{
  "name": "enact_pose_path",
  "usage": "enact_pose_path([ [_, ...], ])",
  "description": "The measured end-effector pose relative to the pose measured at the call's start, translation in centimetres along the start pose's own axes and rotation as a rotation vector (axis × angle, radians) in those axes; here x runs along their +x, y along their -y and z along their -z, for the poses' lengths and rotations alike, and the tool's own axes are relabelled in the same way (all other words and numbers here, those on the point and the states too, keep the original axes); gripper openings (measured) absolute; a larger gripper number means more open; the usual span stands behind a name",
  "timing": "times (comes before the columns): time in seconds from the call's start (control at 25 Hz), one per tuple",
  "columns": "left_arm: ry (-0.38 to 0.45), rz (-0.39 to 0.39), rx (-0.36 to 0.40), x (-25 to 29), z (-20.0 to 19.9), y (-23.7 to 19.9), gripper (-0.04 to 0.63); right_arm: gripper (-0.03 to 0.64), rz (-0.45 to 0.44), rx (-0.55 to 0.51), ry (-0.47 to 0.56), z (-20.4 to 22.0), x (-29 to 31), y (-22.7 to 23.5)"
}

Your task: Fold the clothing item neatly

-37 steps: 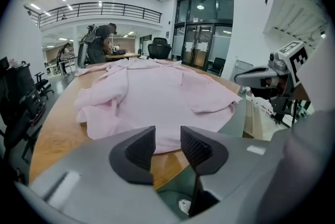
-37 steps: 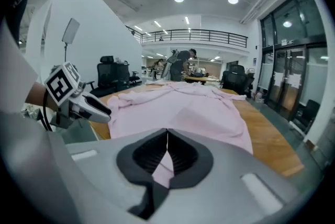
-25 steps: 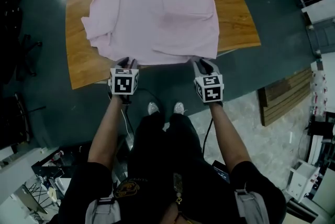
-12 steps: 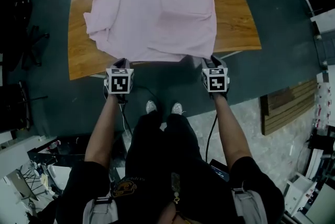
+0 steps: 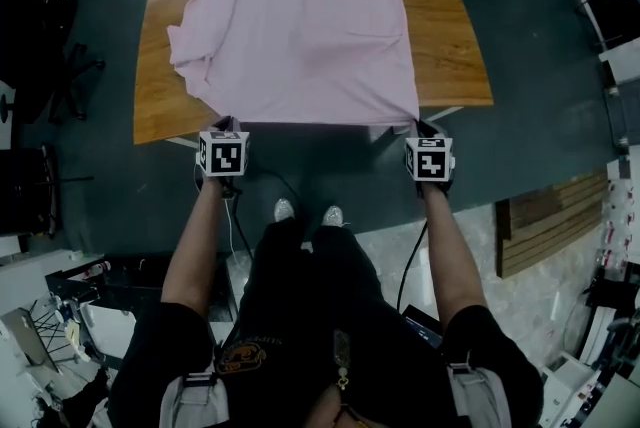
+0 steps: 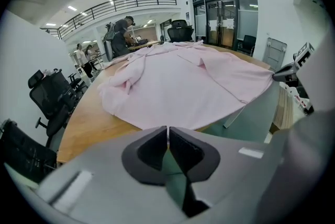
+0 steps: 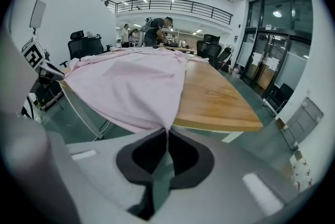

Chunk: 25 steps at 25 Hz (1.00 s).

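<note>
A pale pink robe-like garment (image 5: 300, 26) lies spread on the wooden table (image 5: 455, 36), its hem at the near edge. My left gripper (image 5: 228, 124) is shut on the hem's left corner; in the left gripper view the jaws (image 6: 167, 133) pinch the pink cloth (image 6: 178, 87). At the hem's right corner my right gripper (image 5: 422, 126) has just been closing, with the cloth between its jaws. In the right gripper view it (image 7: 166, 133) is shut on the pointed corner of the fabric (image 7: 136, 81). The hem runs taut between the two grippers.
Dark office chairs (image 5: 45, 66) stand left of the table. A wooden pallet (image 5: 545, 211) lies on the floor at the right. My feet (image 5: 305, 212) are just short of the table's near edge. Several people (image 6: 121, 34) stand beyond the table's far end.
My right gripper has slid rightward along the hem, from near the middle to the right corner, and shut on it. The left gripper stays on the left corner. The hem has pulled straighter.
</note>
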<state>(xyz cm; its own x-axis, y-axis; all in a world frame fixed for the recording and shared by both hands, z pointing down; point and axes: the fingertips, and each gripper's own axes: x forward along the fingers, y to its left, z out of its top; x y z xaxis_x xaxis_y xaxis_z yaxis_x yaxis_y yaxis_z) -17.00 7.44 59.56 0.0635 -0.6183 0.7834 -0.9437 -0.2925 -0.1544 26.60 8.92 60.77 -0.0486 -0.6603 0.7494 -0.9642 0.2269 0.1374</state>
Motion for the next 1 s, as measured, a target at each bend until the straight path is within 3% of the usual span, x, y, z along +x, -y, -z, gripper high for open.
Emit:
enact_pose_path([
  [0.16, -0.015, -0.012, -0.008, -0.1, 1.1, 0.6, 0.025, 0.022, -0.030, -0.007, -0.010, 0.8, -0.2, 0.0],
  [0.28, -0.011, -0.021, -0.025, -0.4, 1.4, 0.7, 0.043, 0.065, -0.059, -0.022, 0.004, 0.6, -0.7, -0.1],
  [0.36, -0.002, -0.019, -0.042, -0.8, 1.5, 0.6, 0.048, 0.092, -0.065, -0.029, 0.034, -0.2, -1.2, -0.1],
  [0.6, 0.041, -0.042, -0.063, -2.2, 0.3, 1.7, 0.048, 0.092, -0.113, -0.053, 0.119, -3.8, -1.9, -0.5],
  [1.0, 0.146, -0.099, -0.116, -4.0, -2.7, -4.5, 0.048, 0.092, -0.267, -0.155, 0.222, -11.9, -0.9, -10.8],
])
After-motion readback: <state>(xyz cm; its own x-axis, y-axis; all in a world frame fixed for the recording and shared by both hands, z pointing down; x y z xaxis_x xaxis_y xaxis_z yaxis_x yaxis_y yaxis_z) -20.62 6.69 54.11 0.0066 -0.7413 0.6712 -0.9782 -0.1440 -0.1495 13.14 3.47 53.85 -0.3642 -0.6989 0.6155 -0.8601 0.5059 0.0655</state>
